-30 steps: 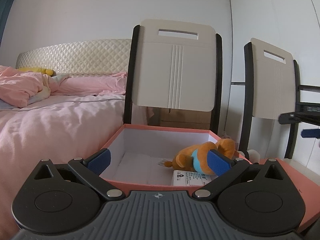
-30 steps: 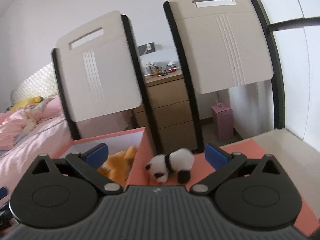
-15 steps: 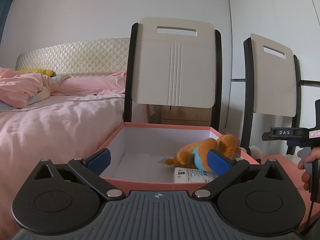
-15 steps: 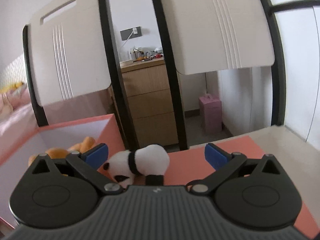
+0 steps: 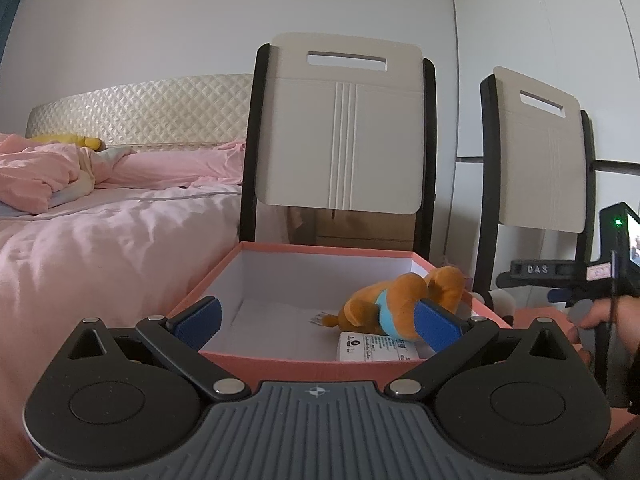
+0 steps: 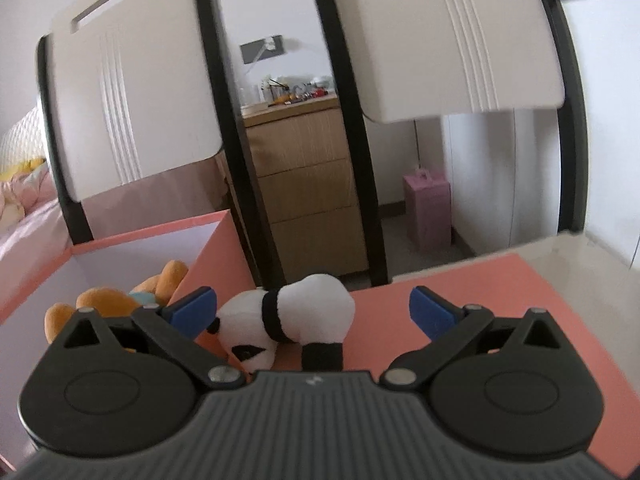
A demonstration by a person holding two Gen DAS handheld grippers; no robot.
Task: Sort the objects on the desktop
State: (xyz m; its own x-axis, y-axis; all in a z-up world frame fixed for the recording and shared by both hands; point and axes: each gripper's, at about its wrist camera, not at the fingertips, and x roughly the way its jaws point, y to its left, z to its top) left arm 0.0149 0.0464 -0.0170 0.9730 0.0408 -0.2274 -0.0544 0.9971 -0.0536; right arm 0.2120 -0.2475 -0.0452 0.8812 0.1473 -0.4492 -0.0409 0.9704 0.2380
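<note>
1. The left claw (image 5: 318, 318) gapes wide and empty at the near rim of a pink box (image 5: 304, 368).
2. An orange plush (image 5: 394, 302) lies in the box's right half, a white carton (image 5: 378, 347) just in front of it.
3. The right claw (image 6: 313, 309), spread wide and gripping nothing, hangs over a panda (image 6: 288, 318) lying between its fingers on the pink lid (image 6: 480, 284), just right of the box wall.
4. Two chairs (image 5: 340, 128) stand beyond; a bed (image 5: 100, 216) lies left.
</note>
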